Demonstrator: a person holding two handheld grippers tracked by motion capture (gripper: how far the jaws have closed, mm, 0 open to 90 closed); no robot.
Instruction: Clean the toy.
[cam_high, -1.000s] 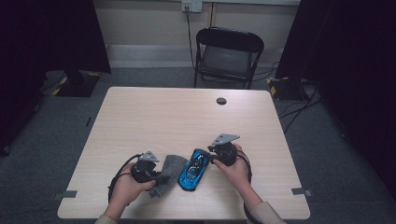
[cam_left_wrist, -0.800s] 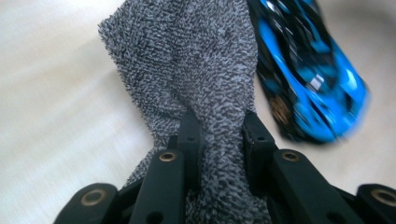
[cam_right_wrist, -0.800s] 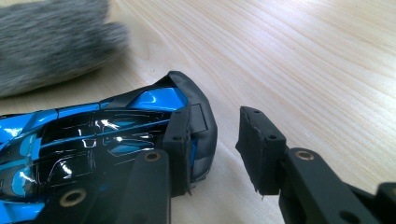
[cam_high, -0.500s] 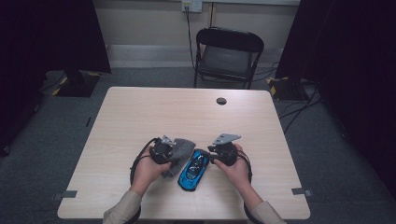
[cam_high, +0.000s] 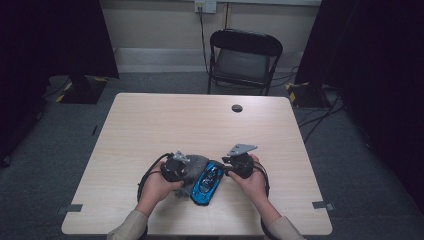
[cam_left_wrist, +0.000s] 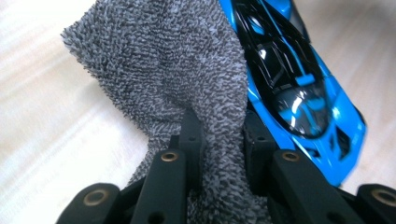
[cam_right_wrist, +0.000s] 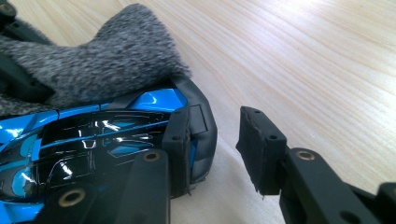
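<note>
**Toy car being wiped with a grey cloth**

High view: toy car (cam_high: 207, 181), blue and black, lies low and centre on the pale wooden counter (cam_high: 150, 125), between two hands. Its long axis runs on a slant, from lower left to upper right of the frame. The left gripper (cam_high: 176, 167) holds a grey cloth (cam_high: 192, 167) against the car's left side. The right gripper (cam_high: 235, 164) meets the car's upper right end.

Left gripper view: the jaws are clenched on a fold of the fuzzy cloth, which rises up the middle. The car sits at right, its long axis running from upper middle to lower right.

Right gripper view: the jaws stand apart; one pad rests against the car's dark end, the other is off it, so no firm grip shows. The cloth drapes over the far part of the car, upper left.

Judging by this, wiping is under way, with most of the bodywork not yet covered.
</note>
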